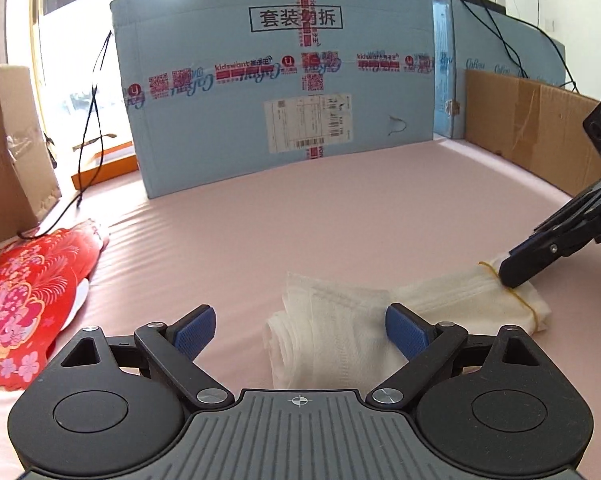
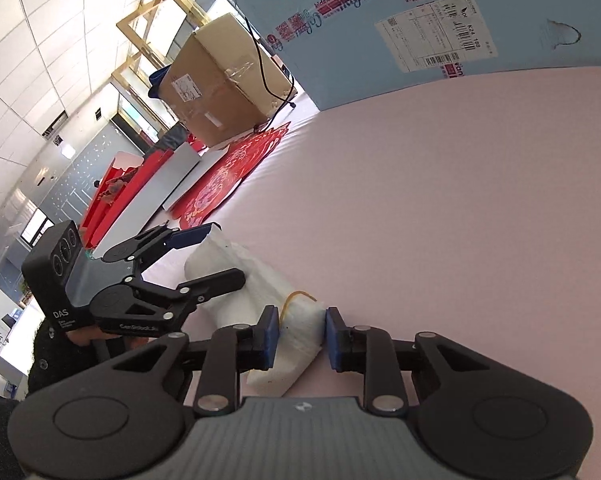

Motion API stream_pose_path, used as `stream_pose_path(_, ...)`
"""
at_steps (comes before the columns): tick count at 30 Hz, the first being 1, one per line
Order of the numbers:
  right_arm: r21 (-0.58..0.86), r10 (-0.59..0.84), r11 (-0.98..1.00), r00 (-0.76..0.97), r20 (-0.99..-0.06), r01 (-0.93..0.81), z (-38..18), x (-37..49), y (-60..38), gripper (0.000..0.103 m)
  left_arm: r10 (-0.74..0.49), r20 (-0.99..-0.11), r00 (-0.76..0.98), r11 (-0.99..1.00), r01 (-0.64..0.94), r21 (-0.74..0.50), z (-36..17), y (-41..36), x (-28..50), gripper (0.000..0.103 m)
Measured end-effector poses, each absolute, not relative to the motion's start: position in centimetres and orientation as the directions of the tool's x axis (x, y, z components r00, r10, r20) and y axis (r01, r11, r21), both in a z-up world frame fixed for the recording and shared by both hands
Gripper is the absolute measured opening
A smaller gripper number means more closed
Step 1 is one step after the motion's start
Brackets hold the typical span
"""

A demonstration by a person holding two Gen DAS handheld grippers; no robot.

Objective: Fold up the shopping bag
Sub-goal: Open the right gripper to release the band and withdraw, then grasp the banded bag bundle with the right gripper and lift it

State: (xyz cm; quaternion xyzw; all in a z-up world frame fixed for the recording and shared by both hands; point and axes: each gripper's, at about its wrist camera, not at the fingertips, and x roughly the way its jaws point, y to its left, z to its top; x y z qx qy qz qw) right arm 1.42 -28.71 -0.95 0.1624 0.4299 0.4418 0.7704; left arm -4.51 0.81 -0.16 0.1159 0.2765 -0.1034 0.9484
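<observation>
The right gripper [image 2: 301, 336] has its two blue pads pressed against either side of the banded end of a white shopping bag [image 2: 260, 280], clamping that end between them. In the left wrist view the same gripper [image 1: 508, 270] comes in from the right edge, its dark fingers bearing down on the bag's far end where a thin yellow rubber band [image 1: 516, 292] loops around the bundle.

The left gripper [image 1: 300, 330] has its jaws spread wide, one blue pad to each side of the bag's rolled end, with clear gaps between the pads and the fabric; it grips nothing. Seen from the right wrist, the left gripper [image 2: 220, 256] straddles the bag's other end, with one finger above and one across it.

The bag [image 1: 340, 332] is a soft, thin white fabric with a fine ribbed texture, folded into a long narrow strip. It is rolled into a loose coil at the end nearest the left gripper and pinched flat under the band at the other. It lies on a pale pink tablecloth [image 1: 340, 220].

A red floral-patterned bag [image 1: 28, 304] lies flat at the table's left side. A large light-blue carton [image 1: 280, 92] with red printed tape stands behind, flanked by brown cardboard boxes [image 1: 4, 152].
</observation>
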Motion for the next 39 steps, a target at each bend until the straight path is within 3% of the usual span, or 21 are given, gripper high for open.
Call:
stream_pose_path(6,0.634,0.826,0.548,0.237,-0.511,-0.546,-0.9,2.5,-29.7,0.034,0.007,-0.479,0.878,0.933,0.167,0.320,0.1,-1.7,-6.1,0.094)
stream_pose_path(9,0.577,0.810,0.558,0.239,-0.536,-0.596,-0.6,2.3,-29.1,0.031,0.103,-0.390,0.915,0.916,0.065,0.395,1.0,-3.7,-7.8,0.094)
stream_pose_path(13,0.549,0.806,0.557,0.247,-0.537,-0.624,-0.6,1.9,-29.1,0.031,0.046,-0.327,0.944,0.910,0.096,0.404,1.6,-8.3,-10.6,0.094)
stream_pose_path(17,0.529,0.806,0.559,0.268,-0.528,-0.639,-0.7,1.2,-29.2,0.029,0.008,-0.418,0.908,0.886,0.187,0.424,0.1,-11.6,-10.0,0.094)
stream_pose_path(23,0.430,0.781,0.576,0.314,-0.539,-0.695,-0.5,-0.3,-28.6,0.030,0.128,-0.494,0.860,0.896,0.113,0.429,-1.0,-11.7,-8.3,0.094)
stream_pose_path(30,0.310,0.750,0.588,0.360,-0.555,-0.747,-0.3,-2.3,-27.7,0.033,0.256,-0.482,0.838,0.826,0.070,0.559,-1.1,-12.1,-7.7,0.097)
stream_pose_path(39,0.258,0.732,0.597,0.384,-0.563,-0.760,-0.3,-3.3,-27.6,0.032,0.357,-0.446,0.821,0.838,-0.071,0.542,-1.1,-7.4,-7.6,0.097)
